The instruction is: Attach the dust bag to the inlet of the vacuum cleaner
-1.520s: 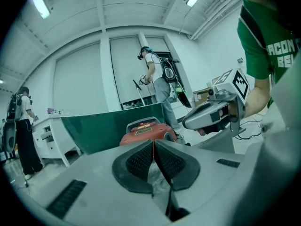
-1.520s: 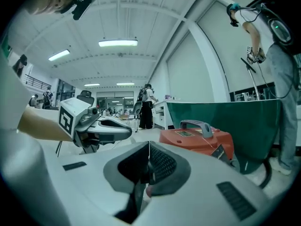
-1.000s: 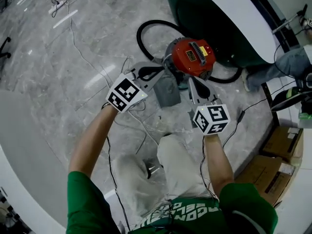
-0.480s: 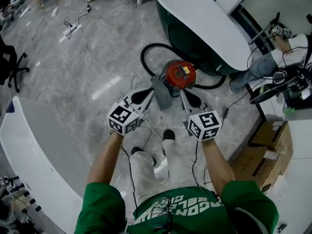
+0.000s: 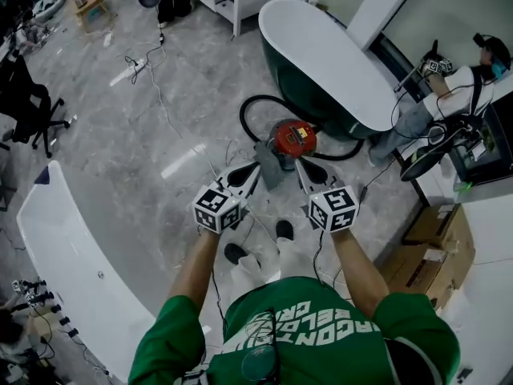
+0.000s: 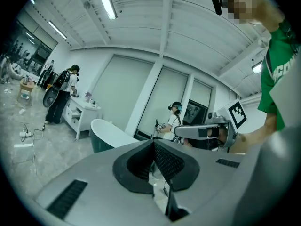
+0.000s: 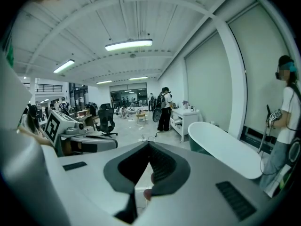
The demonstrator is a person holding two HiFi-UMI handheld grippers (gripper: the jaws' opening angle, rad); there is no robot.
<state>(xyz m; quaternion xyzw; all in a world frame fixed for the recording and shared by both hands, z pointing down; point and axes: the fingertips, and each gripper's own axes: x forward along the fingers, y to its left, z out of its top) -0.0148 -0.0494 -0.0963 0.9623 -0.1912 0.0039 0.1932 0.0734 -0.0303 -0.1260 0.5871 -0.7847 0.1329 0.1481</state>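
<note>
Left gripper (image 5: 250, 173) and right gripper (image 5: 302, 167) jaws are together, empty — the dust bag (image 5: 268, 162) at the vacuum cleaner's (image 5: 293, 137) seven o'clock seems light, limp; pinch its rim.

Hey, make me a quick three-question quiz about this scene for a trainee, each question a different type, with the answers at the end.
1. True or false: the left gripper and the right gripper both have their jaws shut with nothing between them.
2. Multiple choice: what colour is the top of the vacuum cleaner on the floor? A. blue B. red C. yellow
3. Fill in: in the head view, the large white-topped, dark-sided fixture just beyond the vacuum cleaner is a ___.

Key
1. True
2. B
3. bathtub
</note>
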